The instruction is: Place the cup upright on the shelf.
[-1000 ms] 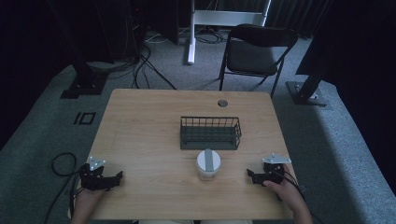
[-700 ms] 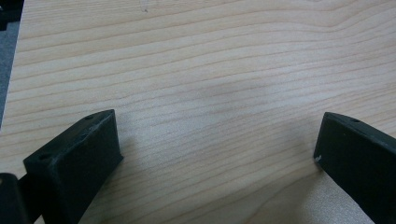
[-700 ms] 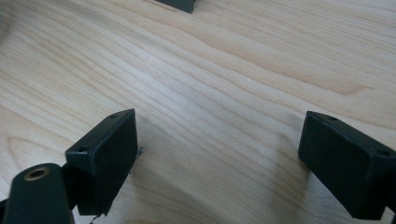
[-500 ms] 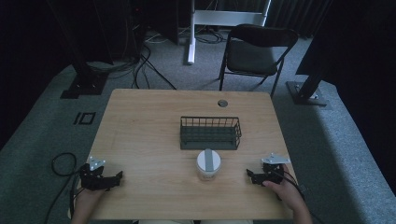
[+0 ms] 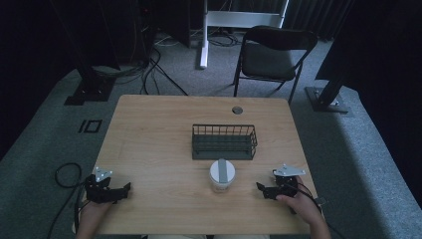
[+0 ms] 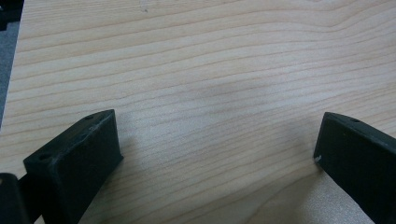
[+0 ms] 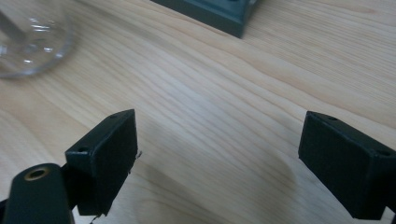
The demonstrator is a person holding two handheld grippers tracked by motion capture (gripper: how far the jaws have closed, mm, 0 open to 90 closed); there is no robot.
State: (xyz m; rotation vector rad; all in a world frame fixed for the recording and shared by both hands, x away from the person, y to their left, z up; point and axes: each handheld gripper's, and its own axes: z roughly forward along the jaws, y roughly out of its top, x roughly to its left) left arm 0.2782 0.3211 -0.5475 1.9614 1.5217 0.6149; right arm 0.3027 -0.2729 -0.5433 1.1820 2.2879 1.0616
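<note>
Clear cup (image 5: 219,175) stands near right claw (image 5: 261,188), apart

Blk tongs (image 5: 127,187), grey plates, cables

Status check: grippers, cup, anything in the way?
Left gripper open, empty. Right gripper open, beside the cup, not touching. Basket behind cup. Path clear.

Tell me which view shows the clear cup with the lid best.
The high view: the whole cup stands on the table before the wire basket. The right gripper view catches its clear base at the corner. The left gripper view looks at bare tabletop.
</note>
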